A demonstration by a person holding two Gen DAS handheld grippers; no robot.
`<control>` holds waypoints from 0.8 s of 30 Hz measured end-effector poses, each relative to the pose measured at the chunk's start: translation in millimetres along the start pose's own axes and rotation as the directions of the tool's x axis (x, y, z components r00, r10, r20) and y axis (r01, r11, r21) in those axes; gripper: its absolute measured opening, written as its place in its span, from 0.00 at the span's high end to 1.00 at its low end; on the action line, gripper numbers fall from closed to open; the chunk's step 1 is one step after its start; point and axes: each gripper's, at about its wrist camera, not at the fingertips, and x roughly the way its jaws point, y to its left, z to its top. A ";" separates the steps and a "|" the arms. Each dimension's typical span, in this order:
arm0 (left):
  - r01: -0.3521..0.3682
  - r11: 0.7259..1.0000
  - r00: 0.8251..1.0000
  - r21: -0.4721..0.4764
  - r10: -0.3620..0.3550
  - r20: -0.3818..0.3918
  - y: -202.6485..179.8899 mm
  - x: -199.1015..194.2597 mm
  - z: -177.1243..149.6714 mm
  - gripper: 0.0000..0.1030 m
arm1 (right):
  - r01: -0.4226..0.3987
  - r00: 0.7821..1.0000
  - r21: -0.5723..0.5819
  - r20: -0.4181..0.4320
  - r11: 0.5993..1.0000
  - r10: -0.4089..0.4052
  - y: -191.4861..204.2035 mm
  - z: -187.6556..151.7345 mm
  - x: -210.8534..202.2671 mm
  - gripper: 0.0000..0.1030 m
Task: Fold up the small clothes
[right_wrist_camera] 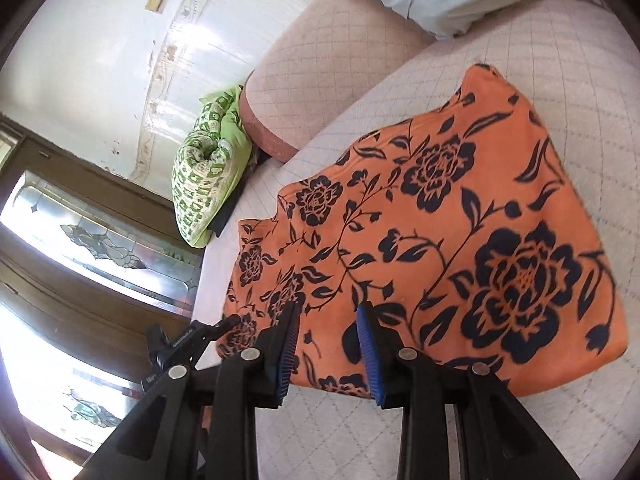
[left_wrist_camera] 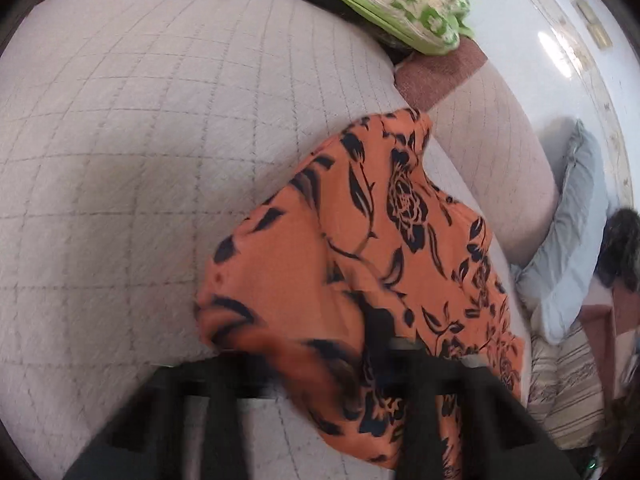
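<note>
We see the orange floral garment [right_wrist_camera: 420, 248] lying on the quilted sofa seat [left_wrist_camera: 120, 140], its far side near the seat's back edge below the backrest cushion [right_wrist_camera: 320, 72], its near hem close to the seat's front edge.

Right gripper [right_wrist_camera: 328, 344]: jaws part-way apart, blue pads [right_wrist_camera: 370, 356] hovering over the near hem — nothing pinched, cloth visible in the gap but not pressed.

Left gripper [left_wrist_camera: 320, 392]: view is blurred, a raised bunch of the garment sits between and over its fingers [left_wrist_camera: 416, 392]. We cannot tell whether the jaws are closed on it or just under it.

Risks, as we judge them:
- If the left grip is thin or only catches one layer, the fold will slip out mid-carry and the cloth drops in a heap.
- The fabric looks soft and slick; a quick pull could drag the whole garment toward the front edge — it may slide off the seat.
- The right jaws stand above the hem, not around it; closing from there could miss the cloth or grab the quilt cover too.
- The green patterned pillow [right_wrist_camera: 208, 172] at the seat's far corner is well apart, no snag risk we can see.
</note>
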 end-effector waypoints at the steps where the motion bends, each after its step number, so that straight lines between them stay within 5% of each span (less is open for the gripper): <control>1: 0.000 1.000 1.000 0.004 0.000 0.018 0.5 -0.5 -1.5 0.75 | 0.004 1.000 0.007 0.007 1.000 -0.004 -2.6 1.3 -0.8 0.68; 7: -0.008 0.985 0.993 0.170 -0.013 0.121 -34.9 -24.1 -9.5 0.81 | 0.034 0.999 0.021 0.024 0.999 -0.035 -16.9 6.8 -7.6 0.68; 12: -0.007 0.920 0.978 0.392 -0.076 0.195 -106.6 -58.9 -21.1 0.82 | 0.047 0.995 0.087 0.082 0.995 -0.054 -35.6 13.9 -28.4 0.68; 15: 0.006 0.857 0.971 0.514 -0.127 0.201 -157.0 -78.5 -38.8 0.82 | 0.017 0.989 0.135 0.142 0.991 -0.036 -48.2 20.2 -49.2 0.68; 19: 0.022 0.740 0.965 0.672 -0.192 0.180 -227.3 -97.9 -78.8 0.82 | -0.006 0.978 0.173 0.208 0.985 -0.030 -64.6 27.0 -77.9 0.68; 22: 0.015 0.624 0.971 0.781 -0.194 0.137 -284.6 -84.1 -128.7 0.82 | -0.023 0.966 0.207 0.258 0.978 -0.032 -81.6 32.3 -101.7 0.68; 24: 0.029 0.574 0.980 0.819 -0.176 0.088 -308.0 -62.6 -159.3 0.80 | -0.031 0.958 0.235 0.286 0.972 -0.039 -95.8 35.9 -116.7 0.68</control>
